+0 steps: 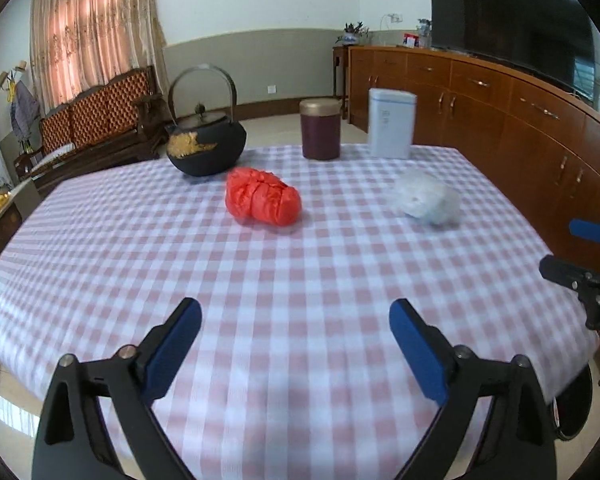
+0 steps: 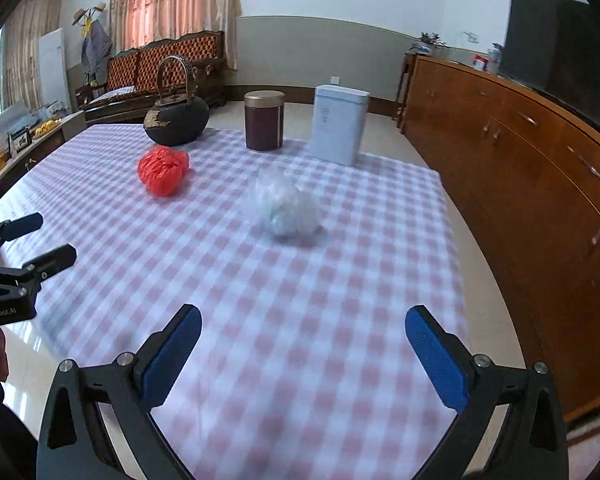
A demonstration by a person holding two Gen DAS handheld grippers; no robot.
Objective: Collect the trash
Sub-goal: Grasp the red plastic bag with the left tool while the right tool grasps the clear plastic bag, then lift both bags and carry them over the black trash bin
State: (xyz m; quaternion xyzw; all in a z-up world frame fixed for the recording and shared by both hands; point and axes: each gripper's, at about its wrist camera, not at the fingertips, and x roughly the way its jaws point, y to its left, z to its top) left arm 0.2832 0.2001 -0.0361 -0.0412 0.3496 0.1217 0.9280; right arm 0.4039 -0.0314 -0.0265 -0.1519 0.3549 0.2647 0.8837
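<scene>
Left wrist view, left to right: black iron kettle (image 1: 206, 142) upper left of centre; one red crumpled bag (image 1: 264, 197) just below and right of it, at frame centre; one dark round canister (image 1: 320, 128) and one white rectangular tin (image 1: 391, 123) behind, upright, apart; one clear crumpled bag (image 1: 428, 198) centre right. All on checked tablecloth (image 1: 260, 280). Left gripper (image 1: 296, 340) at bottom, jaws spread wide, nothing between, well short of both bags. Right gripper (image 1: 568, 248) at right edge, likewise spread and empty. Right wrist view agrees: red wad (image 2: 163, 170) left of centre, clear wad (image 2: 288, 208) at centre, right gripper's own fingers (image 2: 172, 354) wide apart at bottom. Count: two trash items, two containers, one kettle, two grippers. Judged: both bags thin film, very light, soft, springy, slippery on the outside; no breakage risk. Best taken across the bulk of the wad, jaws straddling the middle and closing fully; likely to skid on the cloth if nudged sideways.
</scene>
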